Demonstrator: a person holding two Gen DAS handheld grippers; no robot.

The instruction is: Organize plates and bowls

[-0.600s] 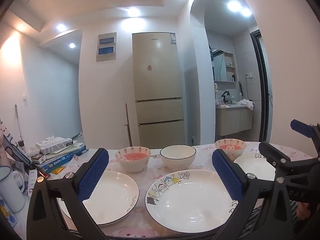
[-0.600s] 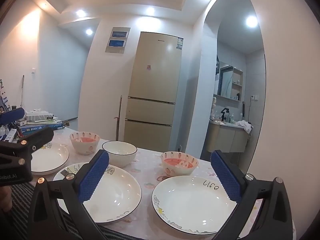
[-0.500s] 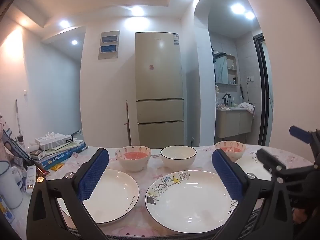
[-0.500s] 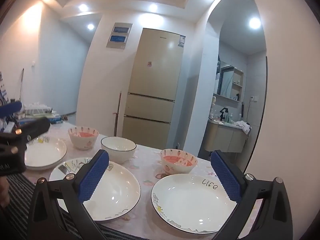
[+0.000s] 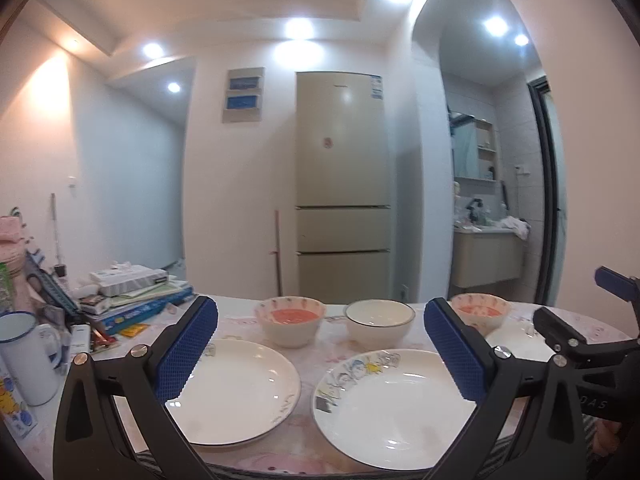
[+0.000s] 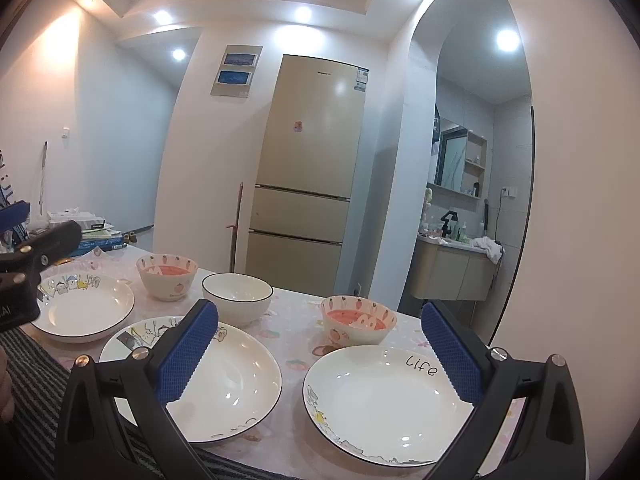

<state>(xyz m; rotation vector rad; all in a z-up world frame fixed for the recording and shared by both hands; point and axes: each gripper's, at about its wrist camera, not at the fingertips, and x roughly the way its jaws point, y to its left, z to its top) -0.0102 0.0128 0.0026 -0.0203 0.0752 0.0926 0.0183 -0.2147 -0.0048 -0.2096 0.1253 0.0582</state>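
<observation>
Three white plates lie along the near side of the table (image 5: 316, 344): a left plate (image 5: 236, 392), a cartoon-printed middle plate (image 5: 396, 404) and a right plate (image 6: 384, 404) marked "life". Behind them stand a pink-lined bowl (image 5: 290, 320), a plain white bowl (image 5: 380, 322) and a second pink-lined bowl (image 6: 358, 320). My left gripper (image 5: 320, 316) hangs open above the left and middle plates, with nothing between its fingers. My right gripper (image 6: 319, 314) hangs open above the middle and right plates, also with nothing in it. Each gripper shows at the edge of the other's view.
A stack of books with a tissue box (image 5: 132, 292) and a white mug (image 5: 28, 356) crowd the table's left end. A tall fridge (image 5: 342, 184) stands beyond the far edge. Striped cloth (image 6: 36, 364) lies at the near left edge.
Both views have shifted only slightly, and the right one has rolled a little. Both grippers stay open and the plates and bowls have not moved.
</observation>
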